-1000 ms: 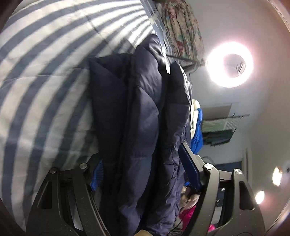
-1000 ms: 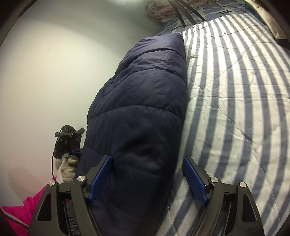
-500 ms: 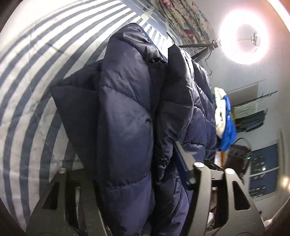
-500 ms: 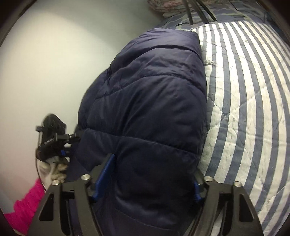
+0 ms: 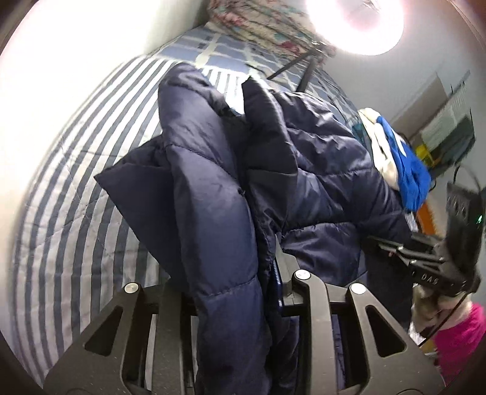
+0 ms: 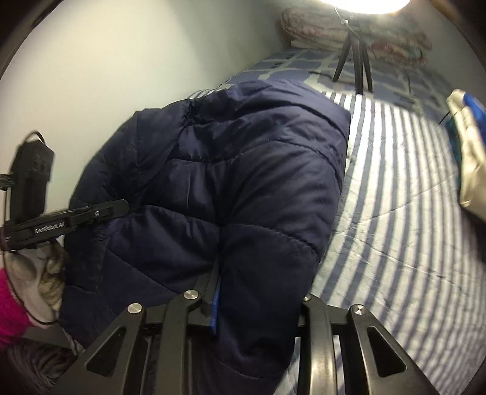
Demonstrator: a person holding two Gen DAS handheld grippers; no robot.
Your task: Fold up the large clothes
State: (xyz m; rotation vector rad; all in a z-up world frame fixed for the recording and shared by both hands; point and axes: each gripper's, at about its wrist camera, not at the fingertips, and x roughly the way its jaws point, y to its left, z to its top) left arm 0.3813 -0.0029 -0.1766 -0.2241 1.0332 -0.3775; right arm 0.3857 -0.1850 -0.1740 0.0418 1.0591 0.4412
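Left wrist view shows the left gripper clenched on a thick fold of the navy puffer jacket, whose padding buries one finger entirely and leaves only the edge of a blue pad showing on the other. The jacket rises straight ahead of the gripper in bunched folds over the striped bed quilt, so the hem and sleeves cannot be told apart. To its right, the right gripper reaches into the fabric; its tips are hidden, and only the letters "DAS" can be read on its side. A gloved hand and a pink sleeve are cut off at the frame edge.

From the right wrist view, the right gripper grasps another fold of the jacket, which swallows the right-hand finger. Left of it, the left gripper bites into the jacket's edge and carries the legible marking "GenRobot.AI". A pale glove below it is blurred.

Ahead of both grippers, a black tripod stands on a checked blue cover, its top lost in the glare of a ring light. A floral bundle lies behind it against a plain pale wall. White and blue clothes lie to the right, partly cut off.
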